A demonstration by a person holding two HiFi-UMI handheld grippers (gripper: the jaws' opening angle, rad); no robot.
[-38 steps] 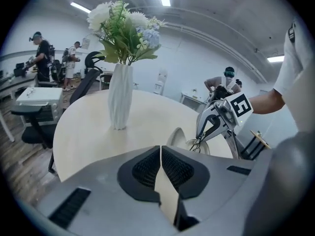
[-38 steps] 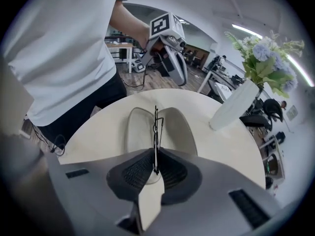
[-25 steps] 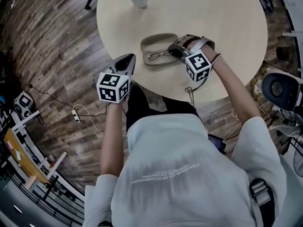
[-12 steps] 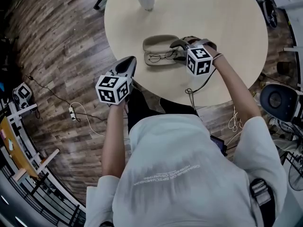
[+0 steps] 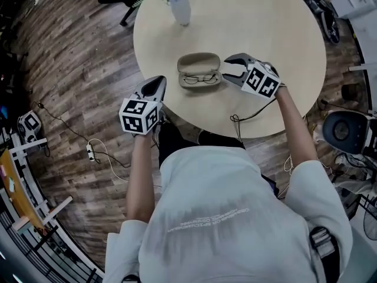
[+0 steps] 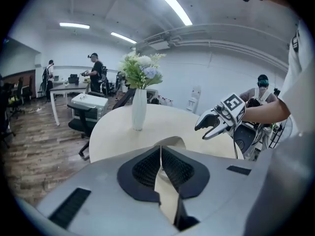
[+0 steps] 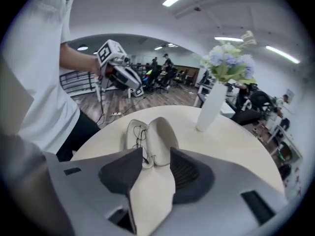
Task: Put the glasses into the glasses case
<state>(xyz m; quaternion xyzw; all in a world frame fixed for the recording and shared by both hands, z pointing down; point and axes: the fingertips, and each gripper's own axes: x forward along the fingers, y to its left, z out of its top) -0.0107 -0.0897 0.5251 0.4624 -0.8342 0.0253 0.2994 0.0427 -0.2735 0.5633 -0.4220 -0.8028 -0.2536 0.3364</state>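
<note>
An open beige glasses case (image 5: 199, 63) lies mid-table on the round table (image 5: 283, 16). Thin dark-framed glasses (image 5: 199, 79) rest inside its near half. My right gripper (image 5: 227, 69) stands open just right of the case, nothing between its fingers. In the right gripper view the case (image 7: 160, 129) and the glasses (image 7: 139, 137) lie straight ahead of the right gripper (image 7: 155, 163). My left gripper (image 5: 154, 82) is shut and empty, hovering at the table's near edge, left of the case. In the left gripper view the left gripper (image 6: 161, 154) faces the right gripper (image 6: 209, 128).
A white vase with flowers (image 5: 181, 7) stands at the table's far side, beyond the case. Cables (image 5: 94, 149) trail on the wooden floor to the left. An office chair (image 5: 347, 128) stands to the right. People work at desks in the background.
My right gripper has let go of the glasses and drawn back to the right, opening. The glasses now lie in the case. The left gripper has stayed at the table edge.
</note>
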